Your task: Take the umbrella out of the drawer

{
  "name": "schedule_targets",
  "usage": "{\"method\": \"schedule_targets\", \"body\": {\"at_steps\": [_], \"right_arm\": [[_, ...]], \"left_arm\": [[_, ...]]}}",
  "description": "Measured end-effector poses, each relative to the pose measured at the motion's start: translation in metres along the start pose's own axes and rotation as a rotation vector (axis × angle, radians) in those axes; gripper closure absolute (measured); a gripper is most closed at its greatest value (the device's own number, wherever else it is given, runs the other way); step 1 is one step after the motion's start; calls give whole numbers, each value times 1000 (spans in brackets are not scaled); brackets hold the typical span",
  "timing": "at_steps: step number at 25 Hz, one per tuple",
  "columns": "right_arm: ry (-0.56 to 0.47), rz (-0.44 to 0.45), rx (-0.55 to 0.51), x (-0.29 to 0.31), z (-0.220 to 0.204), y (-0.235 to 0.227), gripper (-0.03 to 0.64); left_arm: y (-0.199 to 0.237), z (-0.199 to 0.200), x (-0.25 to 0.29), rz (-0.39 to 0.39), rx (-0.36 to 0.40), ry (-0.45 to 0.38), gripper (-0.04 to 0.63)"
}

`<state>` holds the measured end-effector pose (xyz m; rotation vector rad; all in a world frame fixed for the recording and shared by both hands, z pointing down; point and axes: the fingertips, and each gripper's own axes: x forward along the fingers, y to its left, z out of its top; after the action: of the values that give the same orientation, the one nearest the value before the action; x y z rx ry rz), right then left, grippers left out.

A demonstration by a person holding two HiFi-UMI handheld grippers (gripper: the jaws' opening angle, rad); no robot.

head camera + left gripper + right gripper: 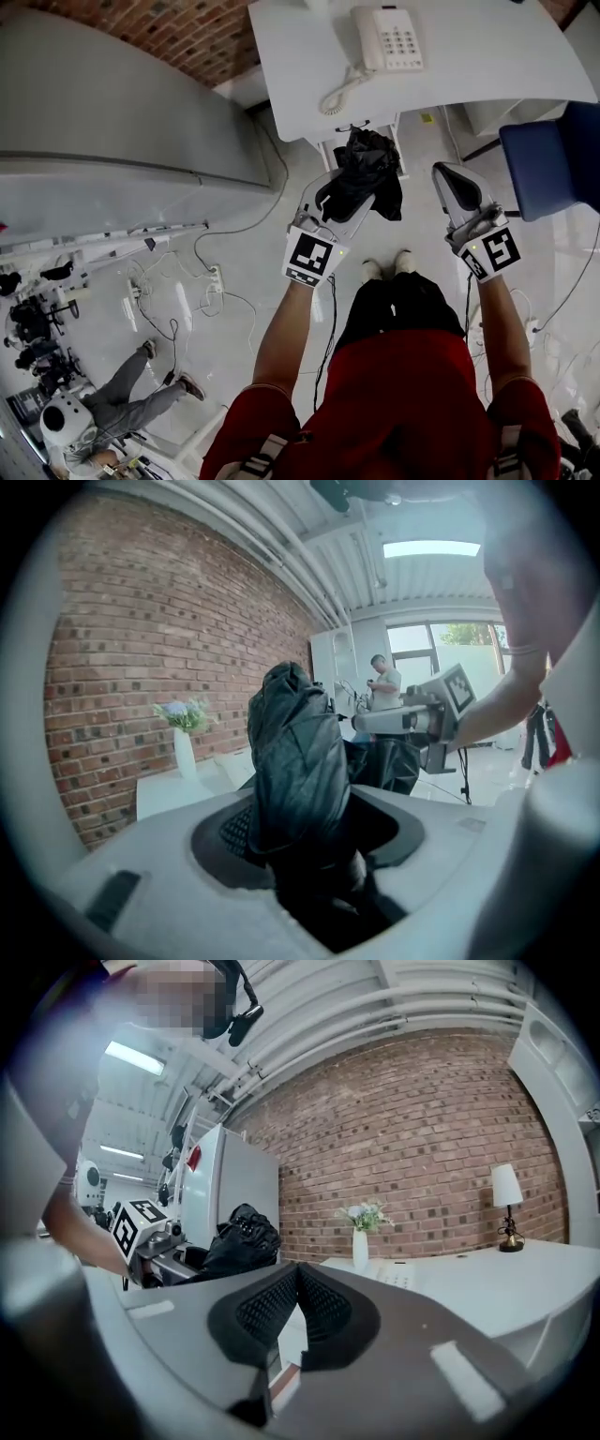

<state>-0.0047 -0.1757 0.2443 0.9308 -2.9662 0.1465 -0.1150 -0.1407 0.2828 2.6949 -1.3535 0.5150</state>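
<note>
The left tool (339,199) is clamped on the black folded umbrella (367,164), which is up in the air just off the counter's (469,56) near edge and above the white drawer (323,155) under that edge; from the head view it overlaps the drawer, so whether any cloth touches it cannot be told. In the left gripper view the umbrella (298,761) stands nearly upright between the jaws, its handle end down in the dark gap of the tool (314,832) and its crumpled cloth bulging above and behind. The right tool (453,183) is beside it to the right, apart from the umbrella, and holds nothing; in its own view the jaws of this tool (298,1279) meet at the tips with nothing between them. That view also shows the left tool (159,1251) with the umbrella (239,1237) at its left. A phone (389,37) lies near the counter's far edge, with a vase (361,1241) of flowers and a lamp (507,1194) farther along by the brick wall. A blue chair (553,159) stands off the counter's right corner, and a person (122,398) sits on the floor among cables at lower left
</note>
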Motion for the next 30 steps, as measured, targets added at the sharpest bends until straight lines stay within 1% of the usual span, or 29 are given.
{"method": "schedule_targets", "body": {"at_steps": [4,7,10,14,18,24,30], "right_arm": [[-70,6,-13,-11,36,17,604],[-111,6,-19,-13,61,27,604],[-140,10,-29,-23,79,34,604],[-168,10,-52,-36,97,40,604],[-189,15,-64,-42,99,40,604],[-179,18,-89,-48,115,58,604],[-178,20,-107,-53,119,62,604]], "left_arm": [[-1,45,-23,55,2,-105,368],[2,70,-38,90,-7,-169,368],[-1,83,-50,124,-18,-206,368],[-8,109,-66,147,-16,-272,367],[-9,115,-74,177,-37,-328,367],[-8,136,-97,181,-49,-379,367],[-12,138,-99,172,-44,-383,367]]}}
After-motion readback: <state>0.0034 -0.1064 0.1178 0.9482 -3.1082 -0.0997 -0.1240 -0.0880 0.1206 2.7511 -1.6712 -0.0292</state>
